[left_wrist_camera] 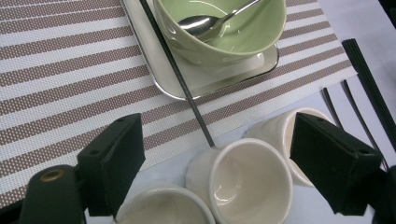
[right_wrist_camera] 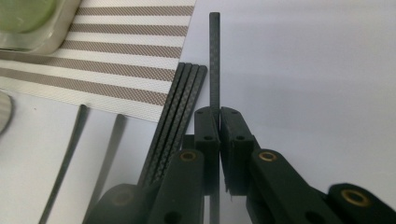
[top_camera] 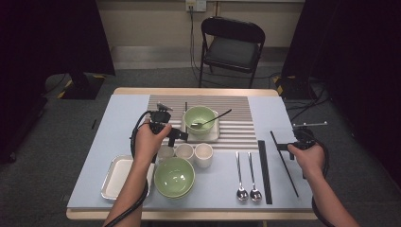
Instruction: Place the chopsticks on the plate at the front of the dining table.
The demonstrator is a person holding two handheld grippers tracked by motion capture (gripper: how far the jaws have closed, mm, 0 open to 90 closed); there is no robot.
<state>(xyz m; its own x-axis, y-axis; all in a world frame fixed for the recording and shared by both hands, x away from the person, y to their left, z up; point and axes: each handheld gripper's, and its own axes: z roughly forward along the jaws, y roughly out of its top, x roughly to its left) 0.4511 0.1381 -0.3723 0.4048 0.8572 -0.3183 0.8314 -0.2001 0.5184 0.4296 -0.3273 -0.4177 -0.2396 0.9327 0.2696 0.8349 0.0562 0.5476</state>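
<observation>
a pale blue table (top_camera: pixel 104 142) on grey carpet, a black folding chair (top_camera: pixel 231 45) beyond its far edge. at the right, the right gripper (right_wrist_camera: pixel 219 116) pinches a single black chopstick (right_wrist_camera: pixel 214 56); the left gripper (left_wrist_camera: pixel 215 163) gapes wide over white cups (left_wrist_camera: pixel 247 182) near the striped mat (left_wrist_camera: pixel 56 70).

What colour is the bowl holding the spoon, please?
Pale green; the bowl with the spoon shows best in the left gripper view.

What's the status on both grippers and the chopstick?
Right gripper shut on single black chopstick. Left gripper open above white cups. Remaining chopsticks lie bundled alongside; nothing blocking.
</observation>
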